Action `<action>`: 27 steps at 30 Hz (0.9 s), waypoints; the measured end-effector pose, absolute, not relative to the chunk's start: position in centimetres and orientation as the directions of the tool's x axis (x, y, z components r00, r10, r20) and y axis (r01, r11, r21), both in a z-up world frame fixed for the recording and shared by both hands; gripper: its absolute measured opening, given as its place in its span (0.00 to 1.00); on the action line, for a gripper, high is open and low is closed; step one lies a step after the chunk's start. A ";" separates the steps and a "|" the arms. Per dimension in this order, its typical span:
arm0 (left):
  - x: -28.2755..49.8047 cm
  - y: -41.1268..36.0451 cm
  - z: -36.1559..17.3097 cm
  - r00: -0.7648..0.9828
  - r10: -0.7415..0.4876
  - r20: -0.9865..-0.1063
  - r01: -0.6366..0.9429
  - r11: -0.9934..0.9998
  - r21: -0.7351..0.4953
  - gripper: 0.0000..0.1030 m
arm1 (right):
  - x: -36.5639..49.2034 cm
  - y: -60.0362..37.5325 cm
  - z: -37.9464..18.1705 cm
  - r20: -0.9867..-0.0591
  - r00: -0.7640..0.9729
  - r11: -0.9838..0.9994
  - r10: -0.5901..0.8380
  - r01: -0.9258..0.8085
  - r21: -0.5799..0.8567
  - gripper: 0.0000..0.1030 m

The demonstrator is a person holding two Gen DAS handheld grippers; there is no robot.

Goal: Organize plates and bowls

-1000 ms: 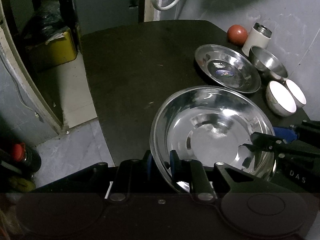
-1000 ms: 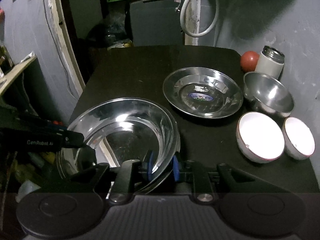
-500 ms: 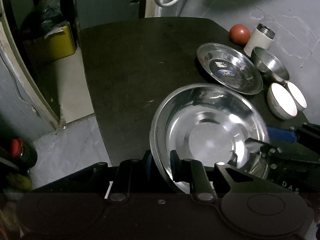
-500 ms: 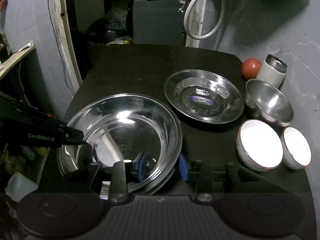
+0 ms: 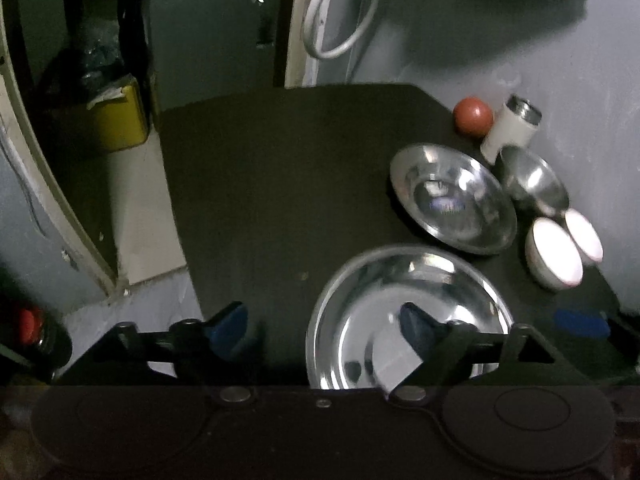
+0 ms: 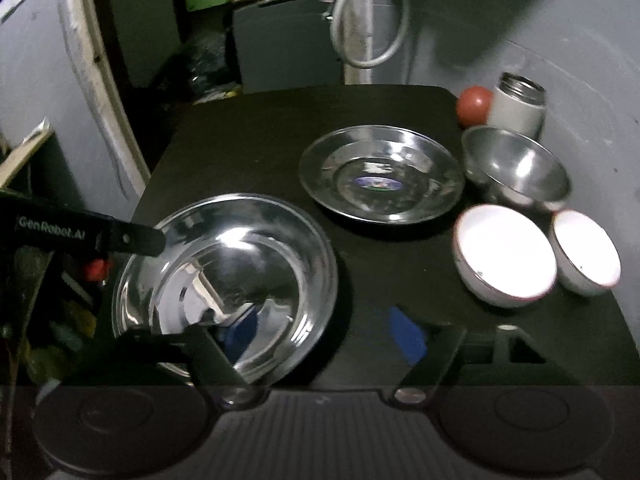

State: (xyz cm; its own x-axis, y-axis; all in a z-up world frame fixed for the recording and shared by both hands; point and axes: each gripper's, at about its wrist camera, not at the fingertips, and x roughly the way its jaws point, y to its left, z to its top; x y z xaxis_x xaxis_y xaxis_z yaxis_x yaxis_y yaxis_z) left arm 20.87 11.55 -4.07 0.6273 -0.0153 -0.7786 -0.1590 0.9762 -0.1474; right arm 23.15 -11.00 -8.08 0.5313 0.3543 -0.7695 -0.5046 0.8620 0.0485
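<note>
A large deep steel plate (image 5: 408, 304) (image 6: 228, 276) lies flat on the black table (image 5: 280, 160) near its front edge. My left gripper (image 5: 322, 326) is opening, with the plate's left rim loose between its blue pads. The right gripper (image 6: 323, 334) is opening too, and the plate's right rim sits between its pads untouched. Behind lie a smaller steel plate (image 5: 452, 200) (image 6: 380, 176), a steel bowl (image 5: 534, 182) (image 6: 516, 168) and two white bowls (image 5: 554, 256) (image 6: 504, 256), side by side.
A red ball (image 5: 473, 116) and a white flask (image 5: 512, 128) stand at the table's back right by the wall. The table's left edge drops to the floor, where a yellow box (image 5: 112, 124) sits. The left gripper's arm (image 6: 92, 234) shows left of the big plate.
Both grippers were shut on the large plate's rim and have let go, their jaws spreading wide. The plate now rests on the table. The left gripper has lifted back slightly.
</note>
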 end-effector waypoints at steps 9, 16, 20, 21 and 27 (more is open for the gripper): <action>26.4 12.5 -4.0 0.621 -0.086 -0.779 -0.151 0.962 -0.227 0.99 | 23.7 -14.7 -7.1 -0.722 0.571 0.907 0.390 -0.373 0.195 0.99; 32.9 12.0 -4.6 0.599 -0.133 -0.790 -0.054 0.977 -0.206 0.99 | 25.3 -16.5 -7.5 -0.682 0.583 0.896 0.441 -0.247 0.368 1.00; 36.6 11.4 -5.3 0.592 -0.132 -0.795 0.003 0.987 -0.162 0.99 | 26.6 -16.2 -8.2 -0.670 0.599 0.892 0.438 -0.196 0.409 1.00; 37.3 11.3 -5.5 0.592 -0.133 -0.795 0.016 0.988 -0.153 0.99 | 26.8 -16.0 -8.4 -0.669 0.602 0.891 0.436 -0.185 0.414 1.00; 40.3 10.0 -6.8 0.577 -0.125 -0.807 0.093 0.992 -0.088 0.99 | 28.1 -14.9 -9.2 -0.661 0.611 0.880 0.435 -0.136 0.454 1.00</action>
State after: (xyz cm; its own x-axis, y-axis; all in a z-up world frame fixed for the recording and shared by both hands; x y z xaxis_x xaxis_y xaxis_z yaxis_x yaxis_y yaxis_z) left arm 40.29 9.99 -6.82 0.5768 -0.1252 -0.8072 0.0926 0.9918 -0.0876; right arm 28.09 -14.95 -9.24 0.6110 0.4355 -0.6611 -0.1358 0.8804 0.4544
